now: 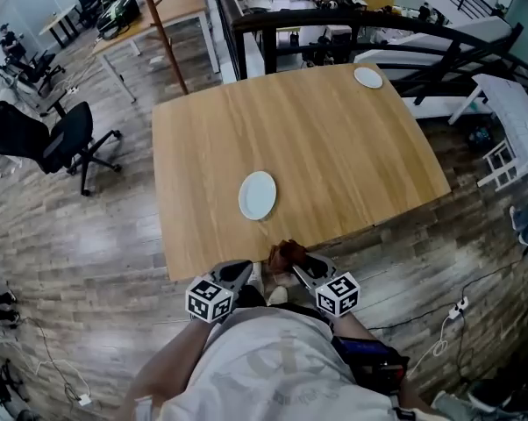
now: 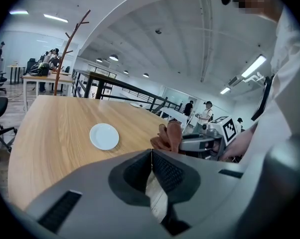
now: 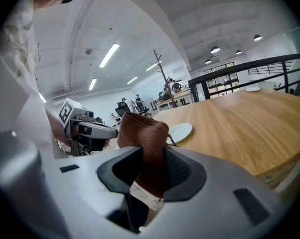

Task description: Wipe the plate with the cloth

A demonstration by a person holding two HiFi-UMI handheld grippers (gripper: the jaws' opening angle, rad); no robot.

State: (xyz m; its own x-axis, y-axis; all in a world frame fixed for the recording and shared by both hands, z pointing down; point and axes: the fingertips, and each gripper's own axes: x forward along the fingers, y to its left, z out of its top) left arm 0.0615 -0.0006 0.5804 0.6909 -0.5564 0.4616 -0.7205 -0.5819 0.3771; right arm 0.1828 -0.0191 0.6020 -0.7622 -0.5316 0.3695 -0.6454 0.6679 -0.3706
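Right gripper view: the right gripper (image 3: 153,169) clamps a crumpled, fuzzy brown cloth (image 3: 142,133). On the left gripper (image 2: 151,169) the jaws meet, empty. A round white plate (image 1: 258,195) lies near the front edge of the wood-grain tabletop (image 1: 334,147).

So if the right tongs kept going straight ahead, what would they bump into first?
Probably the white plate on the table. The right tongs, shut on the brown cloth, point roughly at it, though depth is hard to judge.
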